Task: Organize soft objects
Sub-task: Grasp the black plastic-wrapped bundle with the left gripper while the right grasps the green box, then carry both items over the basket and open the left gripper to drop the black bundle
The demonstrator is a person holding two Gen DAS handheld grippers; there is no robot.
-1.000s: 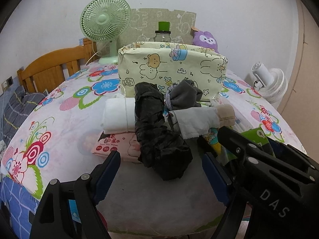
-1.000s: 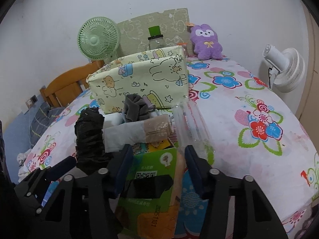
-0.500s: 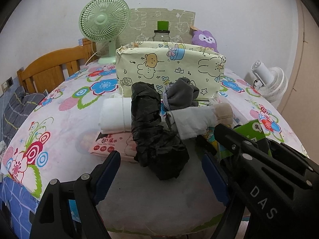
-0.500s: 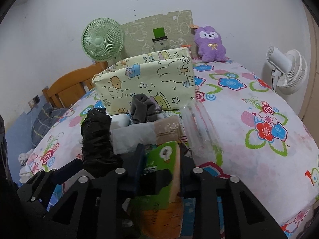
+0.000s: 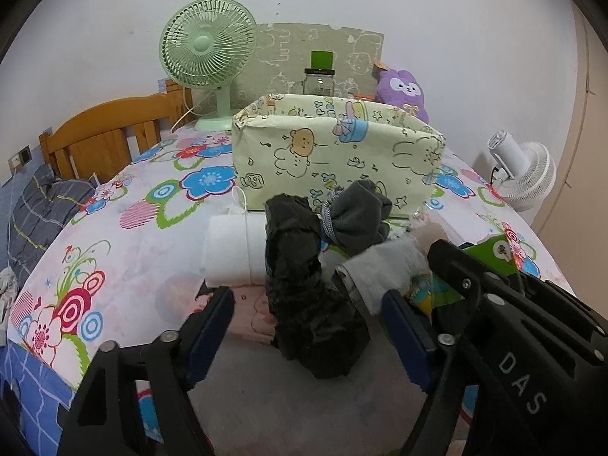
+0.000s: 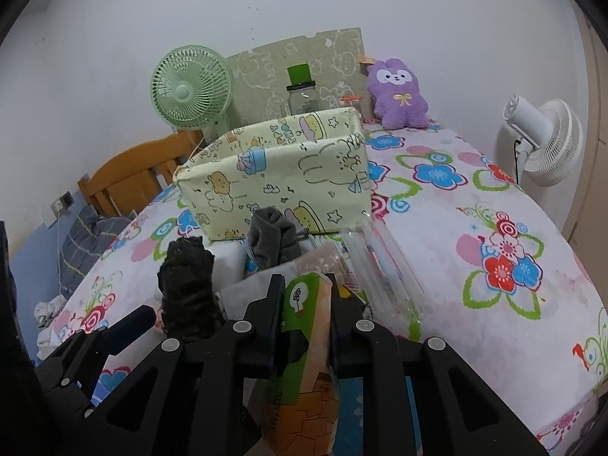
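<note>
A pile of soft things lies on the flowered table in front of a cream cartoon-print storage box: a black crumpled roll, a dark grey sock bundle, a white roll, a light grey roll and a pink pack. My left gripper is open, its jaws either side of the black roll's near end. My right gripper is shut on a green and orange tissue pack, raised just off the table.
A green desk fan, a glass jar with a green lid and a purple plush toy stand behind the box. A clear plastic tube lies right of the pile. A white fan stands at the right, a wooden chair at the left.
My right gripper has closed on the green tissue pack, squeezing it narrow, and lifted it. My left gripper has stayed open and edged closer to the black roll.
</note>
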